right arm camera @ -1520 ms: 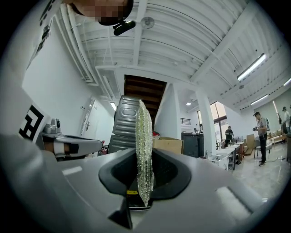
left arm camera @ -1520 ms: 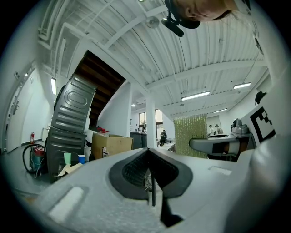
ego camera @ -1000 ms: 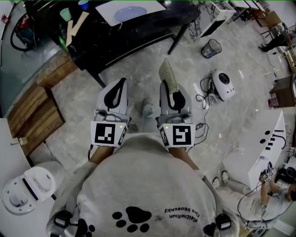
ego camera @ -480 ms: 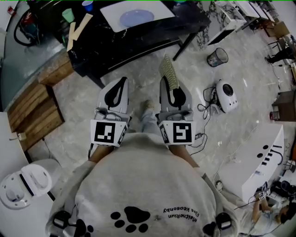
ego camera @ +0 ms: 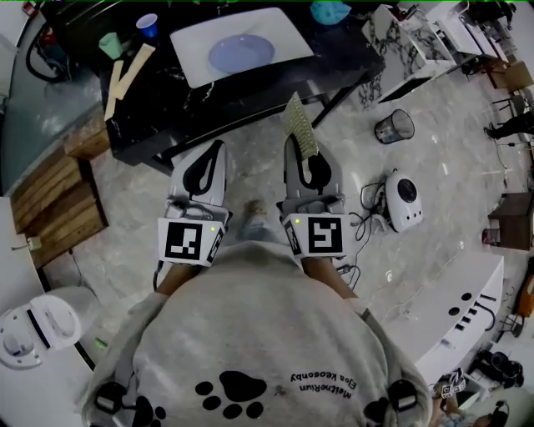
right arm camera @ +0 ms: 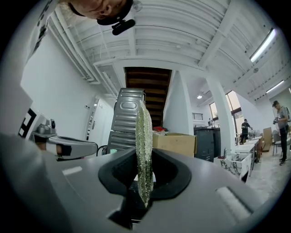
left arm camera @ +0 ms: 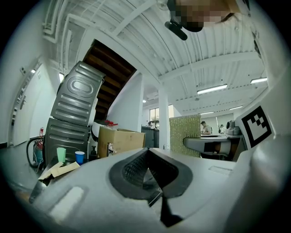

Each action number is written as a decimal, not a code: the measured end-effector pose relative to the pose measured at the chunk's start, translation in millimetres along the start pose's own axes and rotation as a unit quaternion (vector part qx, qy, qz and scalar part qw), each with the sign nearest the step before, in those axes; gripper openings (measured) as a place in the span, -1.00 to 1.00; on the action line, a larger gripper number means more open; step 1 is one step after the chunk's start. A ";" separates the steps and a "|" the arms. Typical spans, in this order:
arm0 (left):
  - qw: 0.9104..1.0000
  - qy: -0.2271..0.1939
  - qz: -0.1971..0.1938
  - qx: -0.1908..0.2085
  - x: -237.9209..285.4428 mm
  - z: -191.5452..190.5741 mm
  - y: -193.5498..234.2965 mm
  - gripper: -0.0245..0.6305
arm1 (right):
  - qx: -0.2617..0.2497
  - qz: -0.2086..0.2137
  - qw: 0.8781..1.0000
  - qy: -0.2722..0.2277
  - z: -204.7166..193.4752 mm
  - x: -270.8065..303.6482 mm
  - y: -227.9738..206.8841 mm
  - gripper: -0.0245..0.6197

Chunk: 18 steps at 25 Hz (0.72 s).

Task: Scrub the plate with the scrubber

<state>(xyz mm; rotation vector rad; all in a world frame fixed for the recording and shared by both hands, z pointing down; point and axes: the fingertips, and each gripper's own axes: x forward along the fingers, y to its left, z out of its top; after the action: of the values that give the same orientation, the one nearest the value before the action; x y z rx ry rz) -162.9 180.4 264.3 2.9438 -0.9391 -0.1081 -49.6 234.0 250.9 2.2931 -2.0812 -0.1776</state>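
A pale blue plate [ego camera: 241, 52] lies on a white tray [ego camera: 190, 43] on the black table [ego camera: 334, 50] ahead of me. My left gripper [ego camera: 217, 148] is held level in front of my body, shut with nothing between its fingers; its dark pads meet in the left gripper view [left arm camera: 146, 164]. Beside it my right gripper [ego camera: 294, 143] is shut on the green scrubber [ego camera: 299, 125], which sticks out forward, edge-on in the right gripper view [right arm camera: 144, 150]. Both grippers are over the floor, short of the table's near edge.
A green cup [ego camera: 109, 44], a blue cup [ego camera: 147, 25] and wooden strips [ego camera: 125, 73] sit at the table's left end. Wooden pallets [ego camera: 50, 200] lie left. A wire bin [ego camera: 393, 127] and a white floor device [ego camera: 405, 200] stand right. A white cabinet [ego camera: 455, 304] is at lower right.
The table with the plate has slid down the head view toward me as I walk up to it. Both grippers keep their pose, the scrubber still held.
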 end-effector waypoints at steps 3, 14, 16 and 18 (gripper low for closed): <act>1.000 0.003 0.017 0.003 25.7 -1.4 0.3 -0.91 | 0.004 0.019 1.000 -0.001 -3.8 22.0 -20.0 -0.71; 0.998 0.002 0.062 0.013 94.0 -6.0 -6.9 -0.91 | 0.006 0.066 0.998 -0.007 -13.2 72.8 -82.1 -0.71; 0.998 0.006 0.065 0.010 96.7 -10.0 -10.8 -0.91 | 0.006 0.076 0.997 -0.008 -14.1 74.5 -82.7 -0.71; 0.998 0.010 0.070 0.006 99.1 -13.7 -11.2 -0.91 | 0.005 0.085 0.996 -0.008 -16.2 75.9 -81.8 -0.71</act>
<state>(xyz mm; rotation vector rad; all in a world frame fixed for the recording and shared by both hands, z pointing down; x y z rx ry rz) -74.7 132.3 272.1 2.8736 -1.1418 -0.0665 40.2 165.9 253.9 2.1113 -2.2766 -0.1803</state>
